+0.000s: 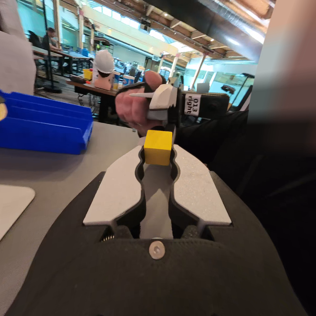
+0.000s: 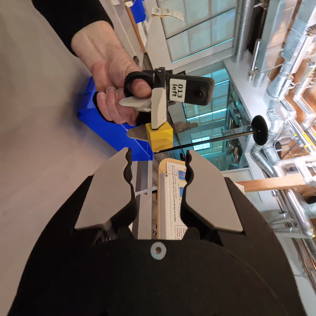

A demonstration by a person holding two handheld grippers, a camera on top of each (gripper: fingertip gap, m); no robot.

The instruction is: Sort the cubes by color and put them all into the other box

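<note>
Left claw (image 1: 157, 150) pinching a yellow cube (image 1: 157, 147) up off the table (image 1: 51, 171), right claw (image 2: 157, 153) wide apart with nothing in it, blue box (image 1: 42, 124) nearby

Big open workshop w/ exposed wood ceiling beams (image 1: 196, 32) overhead; below them dark workbenches (image 1: 95, 90), skylights bright; silver ducts (image 2: 273, 162) beside glass partitions (image 2: 196, 25).
</note>
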